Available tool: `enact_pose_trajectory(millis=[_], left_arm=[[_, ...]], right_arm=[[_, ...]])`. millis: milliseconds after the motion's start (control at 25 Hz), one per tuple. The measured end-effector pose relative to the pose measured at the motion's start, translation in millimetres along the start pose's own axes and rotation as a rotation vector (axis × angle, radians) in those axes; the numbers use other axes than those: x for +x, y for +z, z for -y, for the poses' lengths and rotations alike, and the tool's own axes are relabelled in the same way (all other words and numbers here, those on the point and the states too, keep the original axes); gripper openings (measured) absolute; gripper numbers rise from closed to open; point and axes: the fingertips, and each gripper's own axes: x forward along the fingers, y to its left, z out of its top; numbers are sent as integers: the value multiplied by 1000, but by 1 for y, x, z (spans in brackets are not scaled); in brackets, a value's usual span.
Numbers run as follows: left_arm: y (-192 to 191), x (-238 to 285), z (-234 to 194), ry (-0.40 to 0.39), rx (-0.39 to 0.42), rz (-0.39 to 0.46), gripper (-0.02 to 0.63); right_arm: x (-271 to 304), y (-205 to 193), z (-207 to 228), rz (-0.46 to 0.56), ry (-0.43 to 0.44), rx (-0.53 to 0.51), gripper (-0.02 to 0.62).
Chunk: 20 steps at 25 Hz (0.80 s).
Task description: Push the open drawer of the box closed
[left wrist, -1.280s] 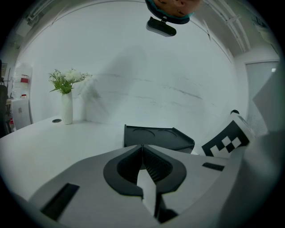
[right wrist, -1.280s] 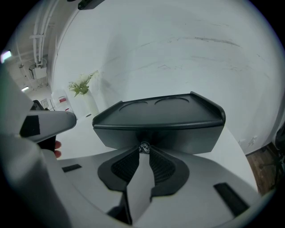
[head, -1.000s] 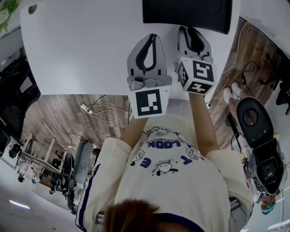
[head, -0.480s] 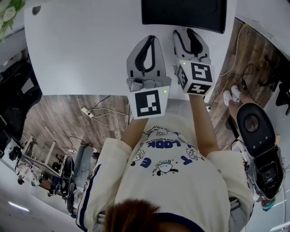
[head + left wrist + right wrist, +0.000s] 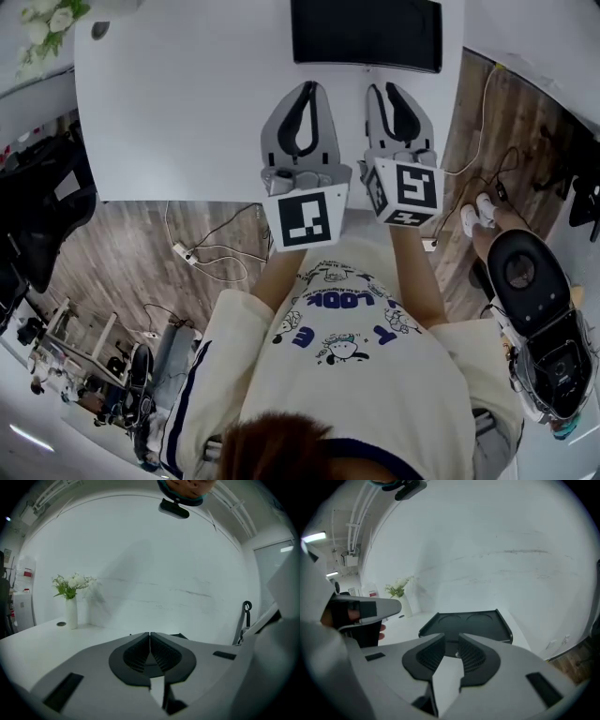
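The black box point(image 5: 366, 33) stands at the far edge of the white table point(image 5: 187, 112); in the right gripper view the box point(image 5: 468, 623) shows a flat top with two round dents. Its drawer cannot be made out. My left gripper point(image 5: 307, 86) hovers over the table short of the box, shut and empty, its pads touching point(image 5: 150, 633). My right gripper point(image 5: 386, 87) is beside it, pointing at the box front and not touching it. Its jaws point(image 5: 451, 637) are closing, with a narrow gap and nothing between them.
A white vase with flowers point(image 5: 70, 611) stands at the table's far left corner, also seen as a vase point(image 5: 404, 603) from the right gripper. A wall rises behind the table. Cables point(image 5: 202, 246) lie on the wooden floor, and a black chair point(image 5: 525, 272) stands to the right.
The head view has shifted, so the table and box sit further right in frame. Both grippers stay side by side before the box. The right jaws spread wide, then narrowed.
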Motion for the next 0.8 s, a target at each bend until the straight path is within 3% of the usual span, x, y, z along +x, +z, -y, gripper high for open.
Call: enact_pose_trajectory(millis=[240, 800], left_arm=[[25, -13, 8, -21, 10, 55, 18], [73, -53, 26, -54, 63, 173, 18]], right_arm=[[-31, 36, -5, 114, -24, -3, 51], [-91, 95, -18, 310, -62, -62, 46]])
